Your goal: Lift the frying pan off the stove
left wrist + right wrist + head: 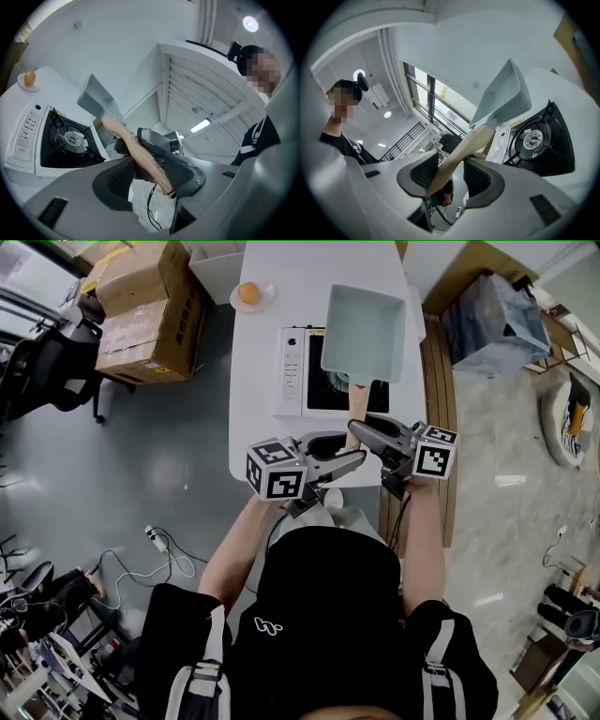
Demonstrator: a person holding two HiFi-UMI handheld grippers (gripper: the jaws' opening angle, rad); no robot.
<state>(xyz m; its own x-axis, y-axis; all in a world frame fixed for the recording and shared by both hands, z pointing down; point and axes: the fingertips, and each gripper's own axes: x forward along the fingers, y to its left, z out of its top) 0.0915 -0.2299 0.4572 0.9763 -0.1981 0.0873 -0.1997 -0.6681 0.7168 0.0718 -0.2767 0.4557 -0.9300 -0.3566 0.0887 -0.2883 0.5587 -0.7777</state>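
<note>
The white surface [255,404] runs away from the person as a long narrow top, with a small plate [251,296] holding a round orange thing near its far end. A white stove [291,371] with a black burner well sits on it, near the right edge. The frying pan [364,329], square and pale blue-green, hangs clear above the stove's far right part, and its wooden handle [356,416] points back toward the person. The left gripper [150,173] has its jaws closed on the end of the handle. The right gripper [450,176] clamps the handle between both pads, a little nearer the pan. Left of the surface lies open grey floor [159,456], bounded by cardboard boxes [150,315] and an office chair [52,367], with cables [164,554] nearer the person. A wooden platform [433,381] runs just beside the surface's right edge.
</note>
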